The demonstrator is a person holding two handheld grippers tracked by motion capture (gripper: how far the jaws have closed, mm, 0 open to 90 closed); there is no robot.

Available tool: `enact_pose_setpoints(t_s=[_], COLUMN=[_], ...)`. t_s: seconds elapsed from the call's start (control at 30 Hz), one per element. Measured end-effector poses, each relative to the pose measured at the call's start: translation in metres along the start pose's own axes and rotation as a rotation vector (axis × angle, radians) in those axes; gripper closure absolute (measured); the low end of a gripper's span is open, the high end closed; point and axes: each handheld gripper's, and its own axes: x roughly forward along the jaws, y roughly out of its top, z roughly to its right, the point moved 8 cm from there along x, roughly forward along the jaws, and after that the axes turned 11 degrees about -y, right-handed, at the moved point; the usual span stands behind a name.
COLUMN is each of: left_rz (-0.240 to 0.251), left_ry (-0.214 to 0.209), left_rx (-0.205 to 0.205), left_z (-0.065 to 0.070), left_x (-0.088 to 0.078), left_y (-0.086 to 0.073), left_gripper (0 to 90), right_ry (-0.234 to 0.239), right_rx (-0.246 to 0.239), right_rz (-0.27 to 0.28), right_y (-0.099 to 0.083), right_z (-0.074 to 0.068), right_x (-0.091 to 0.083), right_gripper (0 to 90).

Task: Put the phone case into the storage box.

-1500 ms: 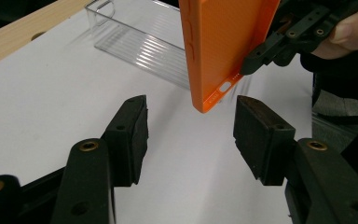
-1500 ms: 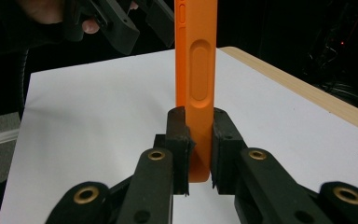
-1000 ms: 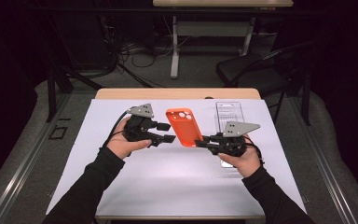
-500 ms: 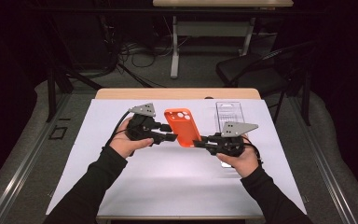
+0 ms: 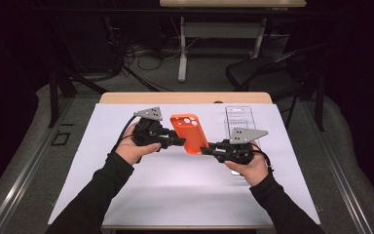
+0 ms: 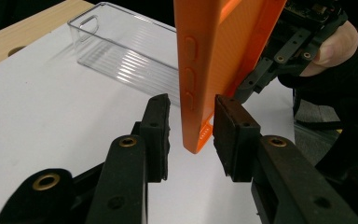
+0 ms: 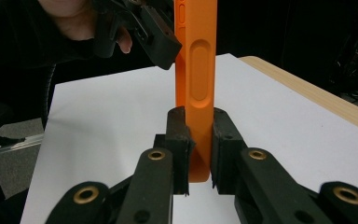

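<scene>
I count one wooden-edged table covered by one white sheet, the largest thing before me. On it, at about two o'clock from the sheet's centre, lies one clear ribbed plastic bin, and I see it again at eleven o'clock in the left gripper view. Next come my two black two-jaw grippers. The right gripper is pinching the lower edge of one orange silicone phone case; in the right gripper view its pads press on both faces of the case, which stands upright above the sheet. The left gripper sits at nine o'clock of the case, its jaws having just been closing with the case's side edge between them; in the left gripper view a gap shows at each pad, so they straddle it, not yet pressing. The case hangs in the air between both tools, near the sheet's middle.
</scene>
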Motion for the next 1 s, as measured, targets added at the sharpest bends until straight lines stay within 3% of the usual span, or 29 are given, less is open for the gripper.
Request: enact_pose_setpoints(t_s=[0.43, 1.0], left_rz=[0.025, 0.013], left_ry=[-0.005, -0.032], left_rx=[-0.007, -0.007], left_z=[-0.0007, -0.0016], left_x=[-0.0016, -0.0004], left_y=[0.002, -0.0001], left_gripper=[73.1, 79.3], right_ry=[0.006, 0.0], right_rx=[0.018, 0.023], right_rz=[0.005, 0.002], right_y=[-0.0019, -0.0037], right_z=[-0.0025, -0.0003], right_x=[0.0042, 0.0034], right_gripper=[80.3, 80.4])
